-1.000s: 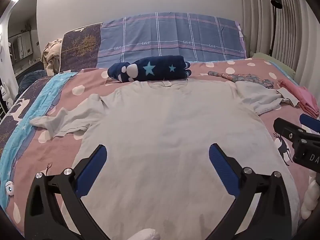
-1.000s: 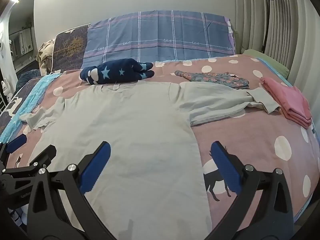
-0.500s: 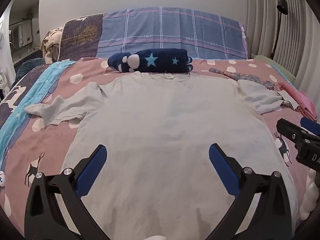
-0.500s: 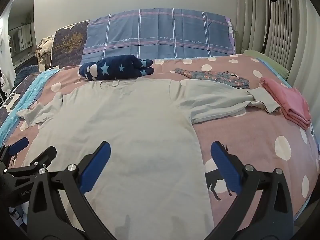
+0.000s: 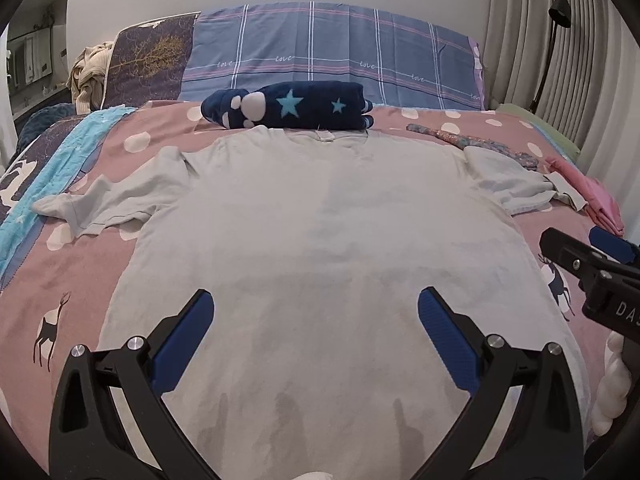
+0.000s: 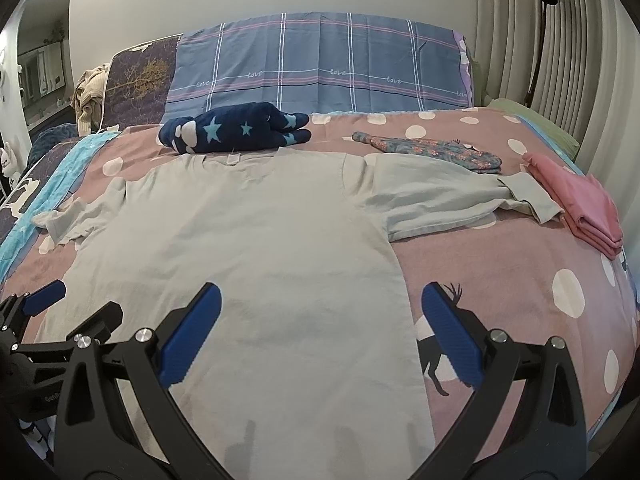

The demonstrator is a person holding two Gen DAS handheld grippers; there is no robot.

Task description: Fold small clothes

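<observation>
**Two open tongs held above a flat shirt**

Two sets of tongs were held over the near end of the bed (image 5: 80, 272), and both were seen with their blue pads spread wide apart, nothing clamped between them. The left tongs (image 5: 314, 328) were poised over the lower middle of the pale grey T-shirt (image 5: 320, 240); the right tongs (image 6: 320, 320) were placed over its right hem edge, one pad above the cloth and the other above the pink bedcover. The shirt was laid flat across the middle of the bed, collar at the far end, with both sleeves stretched out to left and right; the left sleeve (image 5: 100, 204) was rumpled.

At the far end, just beyond the collar, a navy star-patterned bundle (image 5: 296, 108) was placed, and behind it a blue checked pillow (image 5: 332, 60) was propped. To the far right a floral garment (image 6: 432, 150) was laid, and near it a folded pink garment (image 6: 576, 208) was stacked beside the right sleeve's cuff. A black lamp (image 6: 542, 8) was seen before the curtain at the right.
</observation>
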